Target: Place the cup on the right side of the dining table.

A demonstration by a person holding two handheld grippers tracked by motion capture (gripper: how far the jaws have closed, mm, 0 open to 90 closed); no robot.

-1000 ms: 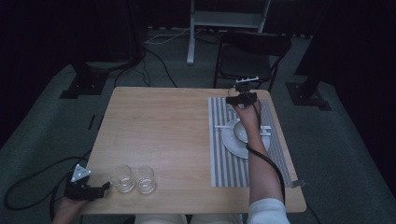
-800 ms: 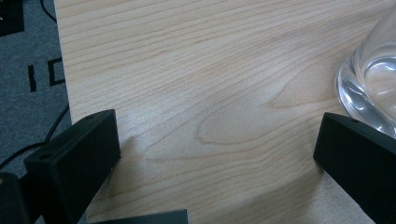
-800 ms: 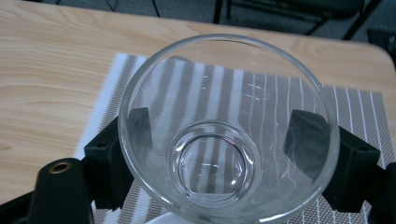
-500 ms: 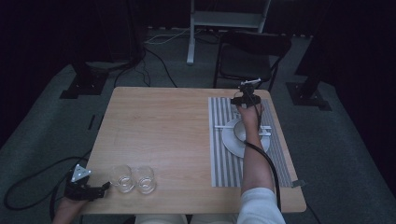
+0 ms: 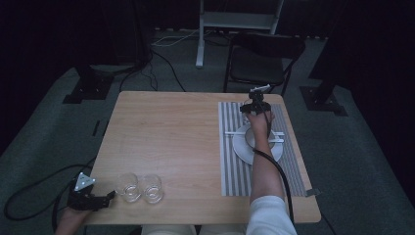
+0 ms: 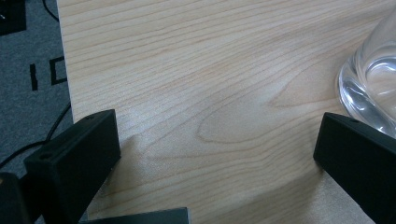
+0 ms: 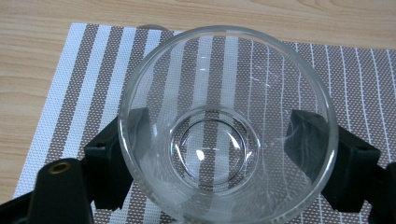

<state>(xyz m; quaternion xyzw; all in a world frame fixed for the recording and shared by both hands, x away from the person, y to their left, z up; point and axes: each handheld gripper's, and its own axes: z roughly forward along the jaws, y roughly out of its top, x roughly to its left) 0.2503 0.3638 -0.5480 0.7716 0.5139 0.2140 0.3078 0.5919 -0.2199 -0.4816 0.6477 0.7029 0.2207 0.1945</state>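
Reaching across the striped mat (image 5: 235,161) in the right half of the high view, the person's right arm stretches to the mat's upper end, where the right gripper (image 5: 255,105) sits just above a white plate (image 5: 242,147). A pale utensil (image 5: 279,137) lies across the plate, too small to identify. In the right gripper view, a clear glass (image 7: 228,126) fills the centre of the frame, its mouth facing the camera, with the brown-and-white stripes of the mat showing through its base. The two black jaws stand one at each side of the glass and appear to press against its wall, holding it; whether the glass rests on the mat or hangs just above it cannot be told.

At the lower left corner of the high view, the left gripper (image 5: 100,199) lies at the near edge of the wooden table (image 5: 166,127), its cable trailing onto the grey floor. Two more empty glasses (image 5: 141,188) stand side by side just to its right. In the left gripper view, the jaws stand wide apart at the frame's lower corners with bare wood between them, gripping nothing; the base of the nearest glass (image 6: 371,79) sits at the right edge, just above the right-hand jaw.
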